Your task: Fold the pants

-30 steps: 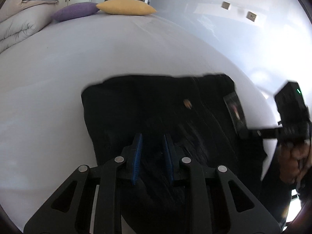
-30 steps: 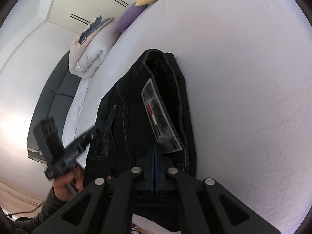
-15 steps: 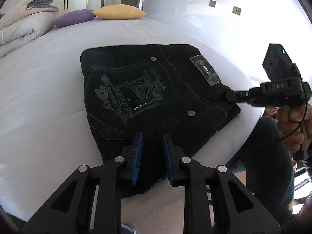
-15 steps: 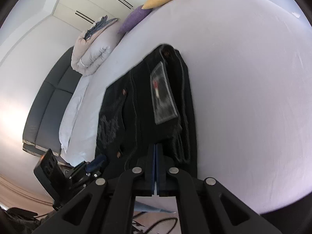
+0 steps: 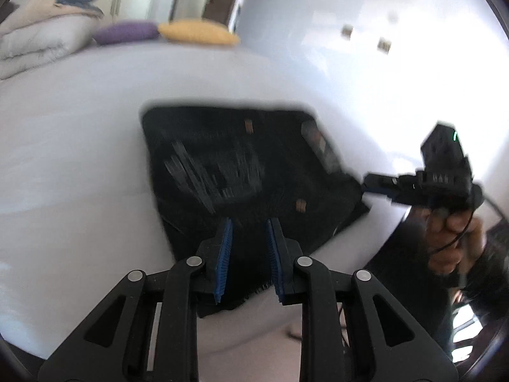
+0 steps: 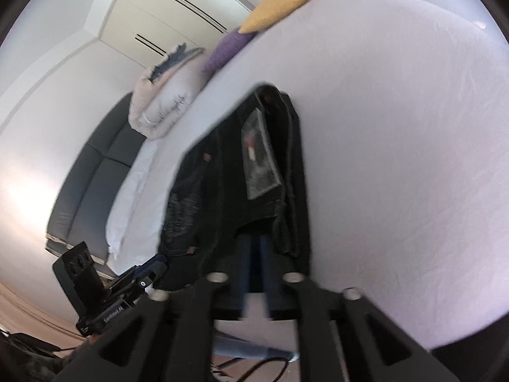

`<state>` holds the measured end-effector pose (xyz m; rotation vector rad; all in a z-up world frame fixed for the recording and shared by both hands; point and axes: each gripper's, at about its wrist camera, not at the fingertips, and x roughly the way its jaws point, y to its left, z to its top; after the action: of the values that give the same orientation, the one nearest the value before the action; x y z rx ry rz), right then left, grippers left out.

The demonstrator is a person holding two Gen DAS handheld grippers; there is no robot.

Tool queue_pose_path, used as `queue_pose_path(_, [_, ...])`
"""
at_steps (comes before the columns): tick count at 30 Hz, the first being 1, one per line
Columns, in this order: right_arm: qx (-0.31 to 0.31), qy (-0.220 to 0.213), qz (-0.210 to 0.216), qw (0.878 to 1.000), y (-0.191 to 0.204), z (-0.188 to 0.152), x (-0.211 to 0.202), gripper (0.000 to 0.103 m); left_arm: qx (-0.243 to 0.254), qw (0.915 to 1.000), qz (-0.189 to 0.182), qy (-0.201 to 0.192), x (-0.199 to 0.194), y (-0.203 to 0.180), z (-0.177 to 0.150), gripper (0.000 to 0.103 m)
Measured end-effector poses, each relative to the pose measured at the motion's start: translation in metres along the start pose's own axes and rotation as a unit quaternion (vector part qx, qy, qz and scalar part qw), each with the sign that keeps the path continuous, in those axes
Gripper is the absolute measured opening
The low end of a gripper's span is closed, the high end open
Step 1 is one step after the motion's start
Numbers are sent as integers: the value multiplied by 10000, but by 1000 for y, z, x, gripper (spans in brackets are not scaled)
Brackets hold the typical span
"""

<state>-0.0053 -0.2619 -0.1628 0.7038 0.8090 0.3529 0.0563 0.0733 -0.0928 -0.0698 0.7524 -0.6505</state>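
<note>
Folded black pants (image 5: pixel 241 172) on white bed (image 5: pixel 70 165), near the bed's front edge; both grippers at that edge.

Left gripper (image 5: pixel 249 254): jaws spread, blue pads (image 5: pixel 224 254) over pants' near edge, nothing pinched. Left wrist view motion-blurred. Pants centre frame, printed pocket up, grey patch (image 5: pixel 321 146) at 2 o'clock side. Right gripper (image 5: pixel 378 187) at 3 o'clock, its tips at pants' right corner; hand (image 5: pixel 451 235) below it. In right wrist view right gripper (image 6: pixel 255 265) jaws slightly apart, bed's white edge visible in gap; blurred, can't tell if fabric is touched. Pants (image 6: pixel 229 191) run toward 12, patch (image 6: pixel 259 159) up. Left gripper (image 6: pixel 140 281) at 8 o'clock. Yellow pillow (image 5: pixel 197 31), purple pillow (image 5: pixel 127 31), rolled duvet (image 5: pixel 35 44) at 11–12 o'clock, far edge. Dark sofa (image 6: pixel 92 184) at 9.
</note>
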Motion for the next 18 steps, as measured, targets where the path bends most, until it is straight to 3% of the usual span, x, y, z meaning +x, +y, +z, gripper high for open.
queue_pose_path(1, [-35, -78, -26, 10000, 2, 2, -5, 62, -55, 9999, 39, -107, -6, 4, 4, 57])
queue_pose_path(2, [-45, -164, -54, 9998, 3, 7, -10, 67, -215, 9993, 110, -281, -13, 13, 10, 99])
queue_pose_path(3, [2, -187, -36, 9998, 2, 14, -12, 68, -365, 9983, 138, -435, -18, 21, 15, 102])
queue_pose_path(5, [64, -164, -43, 9998, -2, 26, -9, 68, -705, 9962, 16, -504, -17, 41, 25, 102])
queue_pose_path(11, [410, 499, -369, 9972, -22, 54, 36, 66, -1291, 9906, -271, 348, 31, 77, 45, 102])
queue_pose_path(14, [540, 643, -259, 9961, -29, 62, 52, 59, -1352, 9881, -271, 685, 54, 82, 47, 100])
queue_pose_path(16, [585, 734, -139, 9955, -29, 68, 63, 58, -1300, 9869, -369, 881, 70, 80, 50, 94])
queue_pose_path(18, [622, 856, -101, 9943, -30, 73, 75, 54, -1285, 9841, -449, 1144, 87, 77, 48, 78])
